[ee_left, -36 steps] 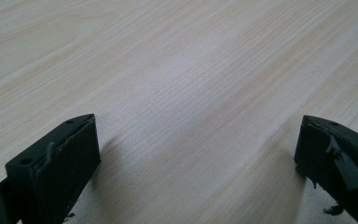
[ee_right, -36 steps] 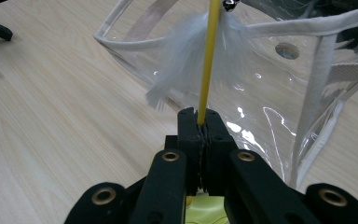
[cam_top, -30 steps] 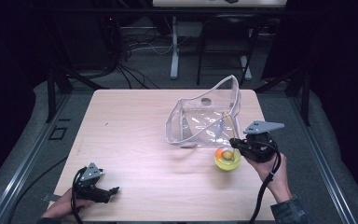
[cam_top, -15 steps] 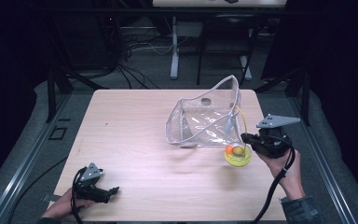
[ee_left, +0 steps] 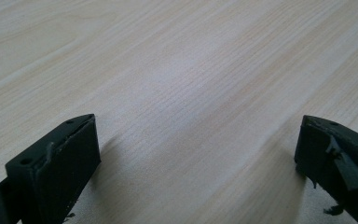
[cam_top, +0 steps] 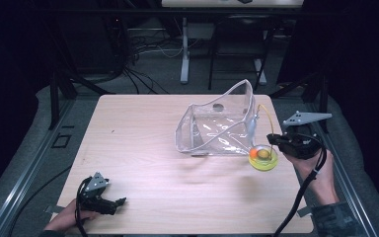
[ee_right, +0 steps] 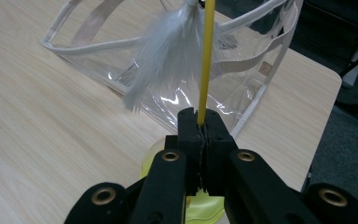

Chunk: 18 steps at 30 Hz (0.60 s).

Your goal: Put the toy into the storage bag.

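While its yellow wand sits pinched in the right gripper, the feather cat toy's yellow base hangs near the table's right edge, just beside the clear bag. Left gripper rests wide apart at the near-left corner.

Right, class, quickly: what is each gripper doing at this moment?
Left gripper: open, empty, low over the table.
Right gripper: shut on the yellow stick of a feather toy, beside the clear bag.
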Each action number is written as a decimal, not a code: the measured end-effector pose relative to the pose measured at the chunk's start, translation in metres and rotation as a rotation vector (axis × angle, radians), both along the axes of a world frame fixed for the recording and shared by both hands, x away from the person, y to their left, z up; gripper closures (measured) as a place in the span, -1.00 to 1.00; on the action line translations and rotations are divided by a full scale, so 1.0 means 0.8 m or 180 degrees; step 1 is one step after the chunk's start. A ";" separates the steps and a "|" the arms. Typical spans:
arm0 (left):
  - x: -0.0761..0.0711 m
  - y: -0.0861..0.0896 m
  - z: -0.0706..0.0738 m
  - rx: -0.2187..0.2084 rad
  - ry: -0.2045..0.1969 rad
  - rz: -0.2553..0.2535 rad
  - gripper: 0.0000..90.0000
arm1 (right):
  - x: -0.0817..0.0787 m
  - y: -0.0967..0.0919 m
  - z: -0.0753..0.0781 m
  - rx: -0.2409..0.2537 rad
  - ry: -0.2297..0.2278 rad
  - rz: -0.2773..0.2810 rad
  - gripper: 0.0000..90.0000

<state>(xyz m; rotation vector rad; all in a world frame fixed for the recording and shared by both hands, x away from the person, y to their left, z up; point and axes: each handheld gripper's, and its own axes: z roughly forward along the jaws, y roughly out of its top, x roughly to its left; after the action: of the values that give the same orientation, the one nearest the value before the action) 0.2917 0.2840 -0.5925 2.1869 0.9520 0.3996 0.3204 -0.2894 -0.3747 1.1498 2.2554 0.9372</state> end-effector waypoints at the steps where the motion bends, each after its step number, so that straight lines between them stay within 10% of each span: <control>1: 0.000 0.000 0.000 0.0000 0.0000 0.0000 -1.00 | 0.000 0.000 0.000 0.0000 0.0000 0.0000 0.96; 18: 0.000 0.000 0.000 -0.0002 0.0000 0.0002 -1.00 | 0.029 -0.011 0.038 -0.0176 0.0173 -0.0089 0.96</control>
<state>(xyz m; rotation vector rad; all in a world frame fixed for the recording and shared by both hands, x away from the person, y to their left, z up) 0.2917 0.2839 -0.5925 2.1862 0.9527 0.3995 0.3434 -0.2981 -0.3444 1.1930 2.2870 0.8372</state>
